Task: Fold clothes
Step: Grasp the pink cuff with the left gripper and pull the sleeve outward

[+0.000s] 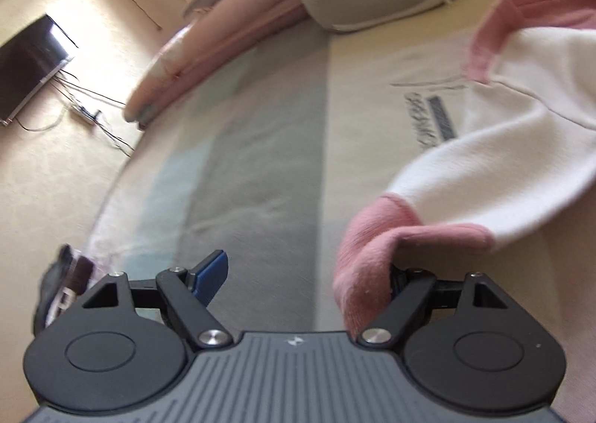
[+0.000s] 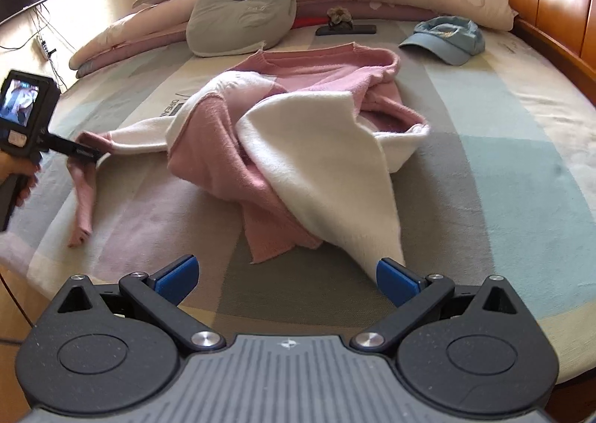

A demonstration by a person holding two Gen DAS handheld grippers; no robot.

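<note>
1. Left gripper (image 1: 305,274): jaws spread wide, pinching nothing. The pink cuff (image 1: 368,266) of the sweater's sleeve drapes over its right finger, which is hidden; left blue pad (image 1: 212,270) is bare. From the right wrist view, that finger looks hooked under the cuff, not clamped.
2. Right gripper (image 2: 288,279): jaws spread too. White hem corner (image 2: 383,255) runs down to the right blue pad (image 2: 395,279) and touches it; nothing lies between the pads.
3. Sweater (image 2: 298,136), pink and white: crumpled heap mid-bed on the striped bedspread (image 2: 503,169), one sleeve pulled out toward the left gripper, body bunched and partly doubled over.
4. Further out: blue cap (image 2: 445,39) and grey cushion (image 2: 242,13) near the headboard end, well apart from the sweater.
5. Risks, as judged:
   - Cuff only hangs on one finger; any sideways pull likely slips it off.
   - Closing right now could miss the hem corner, since it sits at the pad's edge.
   - Folding before flattening would lock in the bunched layers.
</note>
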